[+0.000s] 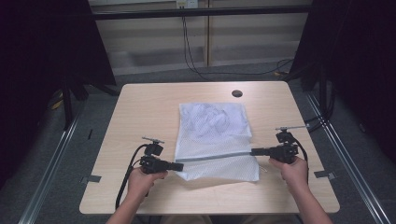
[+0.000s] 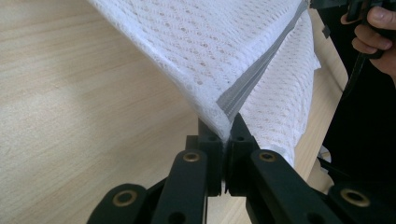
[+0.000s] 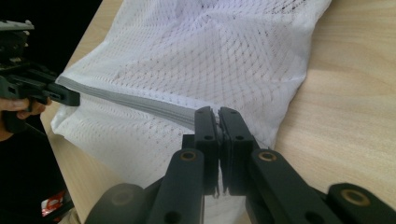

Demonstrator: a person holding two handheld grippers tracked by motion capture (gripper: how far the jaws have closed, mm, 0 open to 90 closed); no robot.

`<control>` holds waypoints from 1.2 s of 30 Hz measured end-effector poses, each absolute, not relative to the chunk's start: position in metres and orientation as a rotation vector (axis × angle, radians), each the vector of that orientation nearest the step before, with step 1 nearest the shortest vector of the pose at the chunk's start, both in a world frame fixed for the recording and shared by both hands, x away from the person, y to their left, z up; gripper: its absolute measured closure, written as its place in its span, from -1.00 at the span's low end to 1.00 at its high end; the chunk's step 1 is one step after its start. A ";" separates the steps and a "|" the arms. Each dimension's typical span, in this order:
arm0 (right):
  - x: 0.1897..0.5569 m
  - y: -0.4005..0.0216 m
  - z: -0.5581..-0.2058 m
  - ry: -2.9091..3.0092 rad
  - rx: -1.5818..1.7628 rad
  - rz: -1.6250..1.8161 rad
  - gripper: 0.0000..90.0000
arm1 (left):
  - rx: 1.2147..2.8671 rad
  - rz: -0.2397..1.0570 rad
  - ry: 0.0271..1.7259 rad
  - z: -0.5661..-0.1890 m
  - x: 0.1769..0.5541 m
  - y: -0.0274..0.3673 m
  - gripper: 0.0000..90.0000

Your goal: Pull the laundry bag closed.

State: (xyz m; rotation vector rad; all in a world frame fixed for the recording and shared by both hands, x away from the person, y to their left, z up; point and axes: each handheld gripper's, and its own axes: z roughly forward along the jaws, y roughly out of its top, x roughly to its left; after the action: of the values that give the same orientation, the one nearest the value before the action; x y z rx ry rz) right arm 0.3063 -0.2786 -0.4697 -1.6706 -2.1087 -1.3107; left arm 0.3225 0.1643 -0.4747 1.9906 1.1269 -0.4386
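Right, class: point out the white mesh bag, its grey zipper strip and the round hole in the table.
White mesh bag (image 1: 212, 122), high view, middle of its mesh.
Grey zipper strip (image 1: 215, 156), high view, mid-length.
Round hole (image 1: 236, 93), high view, its centre.

The surface (image 1: 140, 112) is a light wooden top with round corners. A small dark round hole (image 1: 237, 93) sits near its far edge. A white mesh bag (image 1: 212, 123) lies on the wood, just on the near side of that hole. The bag's far part rests flat and looks a bit crumpled inside. Its near part has a grey strip (image 1: 215, 157) running across it, and that edge is lifted off the wood.
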 end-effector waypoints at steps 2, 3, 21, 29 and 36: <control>0.306 -0.279 -0.469 -2.091 -1.672 -1.315 0.92 | 1.993 -0.439 1.123 -0.474 0.322 0.165 0.96; 0.306 -0.279 -0.469 -2.096 -1.672 -1.318 0.92 | 1.994 -0.437 1.126 -0.474 0.322 0.165 0.96; 0.299 -0.290 -0.469 -2.088 -1.706 -1.313 0.92 | 2.005 -0.446 1.111 -0.473 0.323 0.161 0.96; 0.298 -0.285 -0.469 -2.109 -1.678 -1.301 0.92 | 1.998 -0.414 1.101 -0.472 0.322 0.167 0.91; 0.297 -0.289 -0.466 -2.100 -1.703 -1.352 0.72 | 1.922 -0.350 1.102 -0.472 0.321 0.174 0.04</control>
State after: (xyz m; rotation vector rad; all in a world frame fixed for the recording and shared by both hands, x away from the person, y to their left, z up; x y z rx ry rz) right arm 0.2975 -0.2890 -0.4658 -1.7031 -2.0995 -1.3518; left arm 0.3208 0.1737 -0.4715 1.9222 1.1024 -0.3502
